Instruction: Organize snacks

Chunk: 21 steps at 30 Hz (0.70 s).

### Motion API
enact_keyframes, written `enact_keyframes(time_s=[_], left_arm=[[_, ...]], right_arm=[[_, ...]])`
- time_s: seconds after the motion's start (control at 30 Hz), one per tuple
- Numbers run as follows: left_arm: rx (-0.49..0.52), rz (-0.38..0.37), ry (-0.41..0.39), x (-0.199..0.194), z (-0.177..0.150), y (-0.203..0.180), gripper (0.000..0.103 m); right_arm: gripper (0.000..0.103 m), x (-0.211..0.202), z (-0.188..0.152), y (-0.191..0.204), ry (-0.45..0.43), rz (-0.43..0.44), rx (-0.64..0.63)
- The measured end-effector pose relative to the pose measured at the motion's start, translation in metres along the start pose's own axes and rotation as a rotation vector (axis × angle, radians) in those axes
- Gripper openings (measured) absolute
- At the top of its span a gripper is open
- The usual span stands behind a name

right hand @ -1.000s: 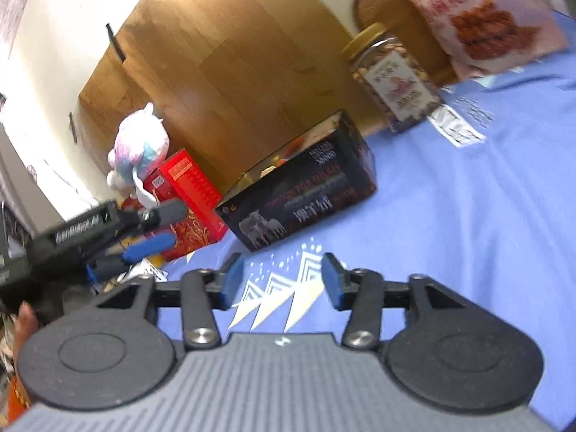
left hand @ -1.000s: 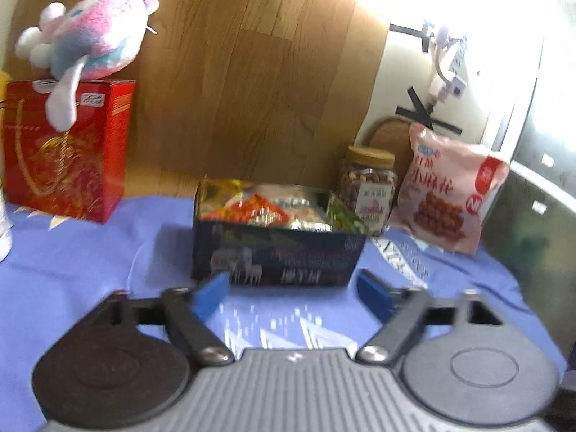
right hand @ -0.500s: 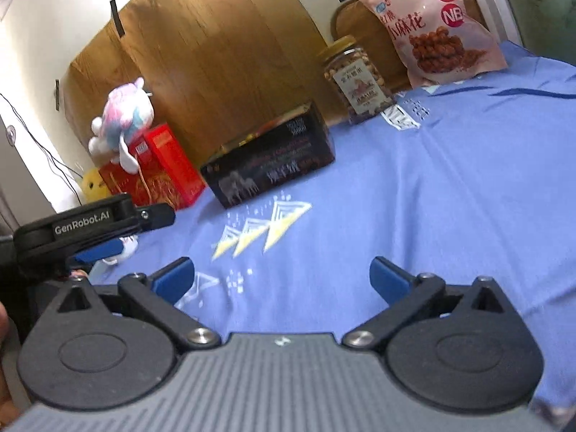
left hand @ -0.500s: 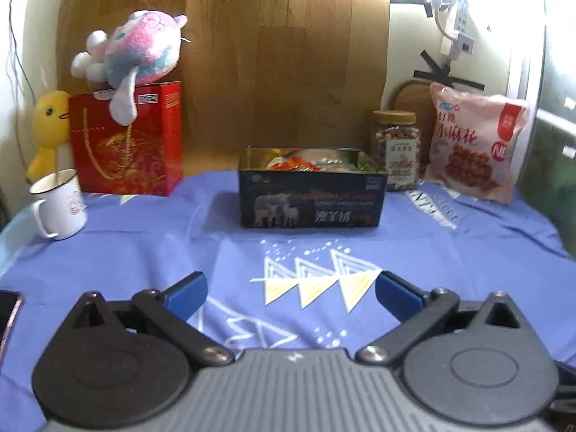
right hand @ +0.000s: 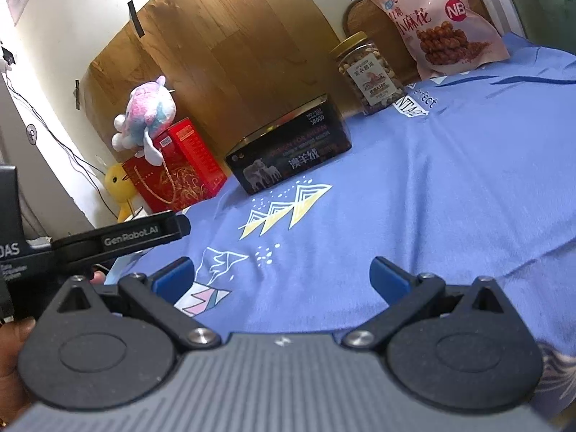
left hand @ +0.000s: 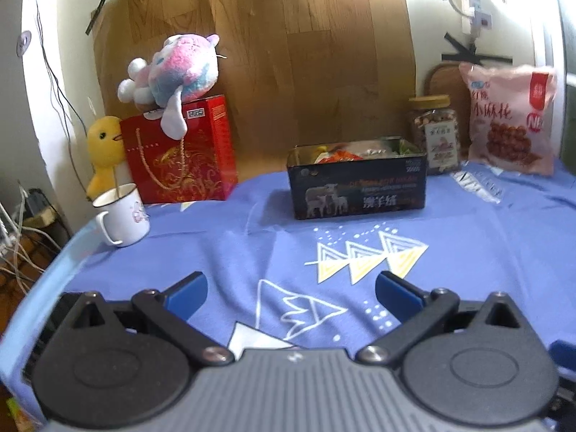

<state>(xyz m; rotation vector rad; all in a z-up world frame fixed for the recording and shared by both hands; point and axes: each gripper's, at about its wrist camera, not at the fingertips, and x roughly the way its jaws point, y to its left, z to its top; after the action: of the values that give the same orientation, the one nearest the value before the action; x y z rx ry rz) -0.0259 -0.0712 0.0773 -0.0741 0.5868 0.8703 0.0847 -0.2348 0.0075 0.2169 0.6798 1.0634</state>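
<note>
Left wrist view shows the left gripper [left hand: 291, 293] with its blue fingers spread wide and holding nothing, hovering over the blue tablecloth [left hand: 468, 252] near the table's front edge. Toward the back edge stands the dark tin [left hand: 358, 189] (snack packets showing inside), with the nut jar [left hand: 433, 135] and pink snack bag [left hand: 511, 118] toward the back right corner. Right gripper [right hand: 282, 279] likewise gapes empty, well apart from the tin.
</note>
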Motion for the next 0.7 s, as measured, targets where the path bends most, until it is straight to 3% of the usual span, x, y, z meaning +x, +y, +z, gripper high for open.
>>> enact_keyframes(time_s=[0.4, 0.7], left_arm=[[0.066, 0.074, 0.014, 0.003, -0.001, -0.012, 0.103], [0.172, 0.192, -0.039, 0.005, -0.001, -0.025, 0.103]], right_arm=[[0.103, -0.005, -0.003, -0.009, -0.022, -0.001, 0.039], [0.103, -0.002, -0.004, -0.017, -0.017, 0.000, 0.069]])
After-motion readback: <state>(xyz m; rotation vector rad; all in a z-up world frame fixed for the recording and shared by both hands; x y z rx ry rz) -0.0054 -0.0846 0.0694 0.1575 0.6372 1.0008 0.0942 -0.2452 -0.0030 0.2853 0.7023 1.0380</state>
